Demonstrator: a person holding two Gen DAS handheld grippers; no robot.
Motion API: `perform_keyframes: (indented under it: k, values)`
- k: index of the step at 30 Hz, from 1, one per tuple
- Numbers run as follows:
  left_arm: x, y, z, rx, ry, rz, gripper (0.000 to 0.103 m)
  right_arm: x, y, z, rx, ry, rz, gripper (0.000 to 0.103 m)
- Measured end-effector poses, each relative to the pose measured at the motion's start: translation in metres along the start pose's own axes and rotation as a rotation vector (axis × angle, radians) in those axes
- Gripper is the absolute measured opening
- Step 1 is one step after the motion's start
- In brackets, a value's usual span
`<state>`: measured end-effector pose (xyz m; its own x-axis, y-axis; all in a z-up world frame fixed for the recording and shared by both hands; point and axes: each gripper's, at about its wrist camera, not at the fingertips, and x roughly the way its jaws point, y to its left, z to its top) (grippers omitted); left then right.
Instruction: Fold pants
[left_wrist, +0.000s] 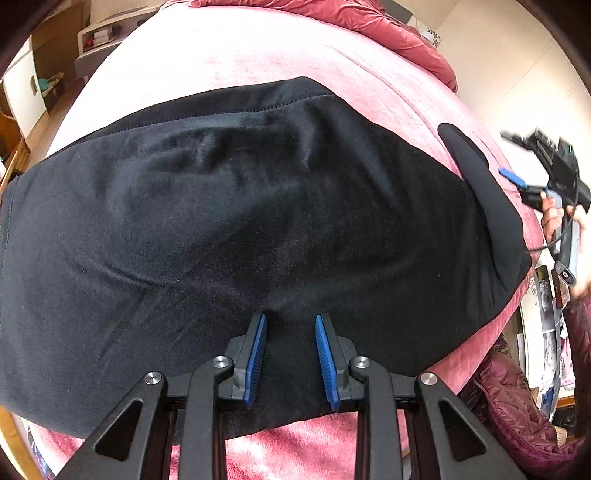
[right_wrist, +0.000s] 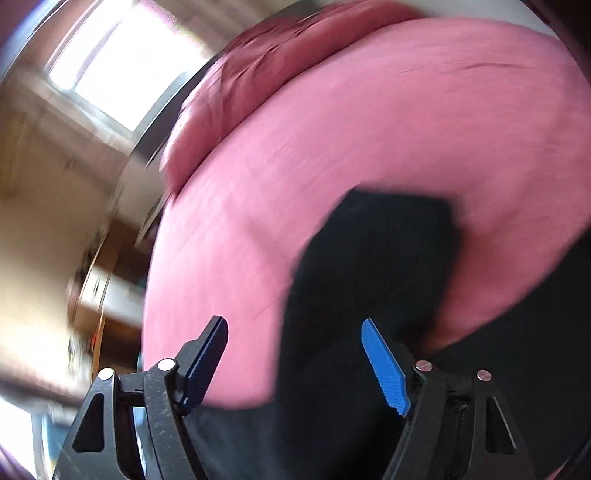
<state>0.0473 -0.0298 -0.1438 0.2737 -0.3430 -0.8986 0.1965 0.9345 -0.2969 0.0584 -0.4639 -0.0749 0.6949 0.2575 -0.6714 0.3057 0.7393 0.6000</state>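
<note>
Black pants (left_wrist: 240, 221) lie folded in a broad band across the pink bed cover (left_wrist: 229, 51). My left gripper (left_wrist: 290, 321) is open, its blue pads resting on the near part of the fabric and holding nothing. A narrow black strip of the pants (left_wrist: 469, 158) sticks out at the right end. My right gripper (left_wrist: 517, 181) shows there at the right, held in a hand above the bed edge. In the blurred right wrist view, my right gripper (right_wrist: 295, 325) is wide open and empty above a black end of the pants (right_wrist: 369, 266).
A bunched red quilt (left_wrist: 388, 26) lies at the far end of the bed. A dark red padded jacket (left_wrist: 509, 398) lies at the lower right beside the bed. Shelves and furniture (left_wrist: 99, 37) stand at the far left. A window (right_wrist: 118, 62) shows in the right wrist view.
</note>
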Motion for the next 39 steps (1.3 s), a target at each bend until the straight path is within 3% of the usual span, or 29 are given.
perform_keyframes:
  k: [2,3,7,14,16,22,27,33,39]
  values:
    - [-0.001,0.003,-0.002,-0.004,-0.004,-0.005,0.028,-0.003,-0.028,0.008,0.086,-0.018,-0.055,0.046]
    - [-0.002,0.004,-0.002,-0.007,-0.005,-0.007,0.028,-0.001,-0.042,0.012,0.132,-0.023,-0.085,0.043]
    - [-0.003,0.008,-0.004,-0.004,0.001,-0.003,0.028,0.018,-0.076,0.025,0.247,-0.001,-0.144,0.040]
    - [-0.003,0.007,-0.001,-0.002,0.013,0.009,0.028,0.051,-0.069,0.044,0.236,0.058,-0.222,0.031]
    - [-0.003,0.006,0.000,-0.002,0.013,0.007,0.028,0.045,-0.065,0.045,0.199,0.050,-0.236,0.003]
    - [0.000,0.001,0.001,0.004,0.005,0.009,0.028,0.001,-0.042,0.053,0.054,0.015,-0.194,0.005]
    - [0.000,0.002,0.000,-0.004,0.011,-0.004,0.028,-0.015,-0.032,0.063,0.015,-0.023,-0.245,0.005]
    - [-0.002,-0.001,-0.001,0.047,0.003,0.006,0.028,-0.089,-0.031,0.063,0.002,-0.121,-0.230,0.005]
    - [-0.009,-0.012,0.000,0.107,-0.008,0.031,0.029,-0.163,-0.085,0.043,0.094,-0.167,-0.327,0.005]
